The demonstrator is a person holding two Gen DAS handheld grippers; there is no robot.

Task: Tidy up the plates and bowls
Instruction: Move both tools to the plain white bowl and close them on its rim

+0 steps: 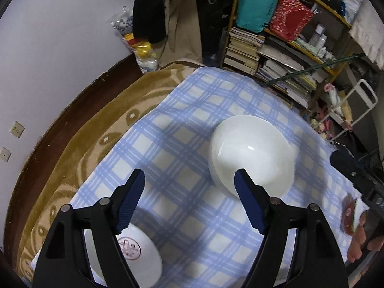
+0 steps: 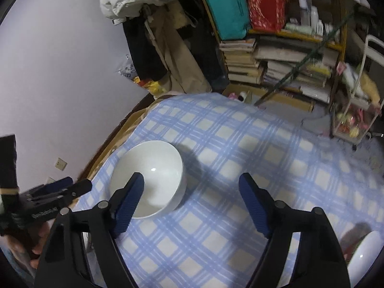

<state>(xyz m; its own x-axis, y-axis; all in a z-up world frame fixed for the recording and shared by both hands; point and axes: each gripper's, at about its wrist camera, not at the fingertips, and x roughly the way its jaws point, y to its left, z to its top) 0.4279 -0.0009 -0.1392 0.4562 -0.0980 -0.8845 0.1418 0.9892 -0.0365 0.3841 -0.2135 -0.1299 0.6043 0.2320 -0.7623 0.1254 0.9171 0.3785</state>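
A white bowl [image 1: 252,153] stands upright on the blue checked cloth [image 1: 192,110]. My left gripper [image 1: 189,175] hovers over the cloth with its jaws open and nothing between them; its right fingertip overlaps the bowl's near rim in the picture. Under its left finger lies a white dish [image 1: 141,254], bottom up, with a round pink stamp. The same bowl [image 2: 148,175] sits behind the left finger of my right gripper [image 2: 192,180], which is open and empty. Another white dish [image 2: 367,259] shows at the lower right edge, partly cut off.
A brown blanket [image 1: 79,158] and a dark wooden edge border the cloth on the left, against a pale wall. A crowded bookshelf [image 1: 276,55] and a white wire cart [image 2: 355,110] stand beyond the far side. A hand holds the other gripper [image 2: 52,192].
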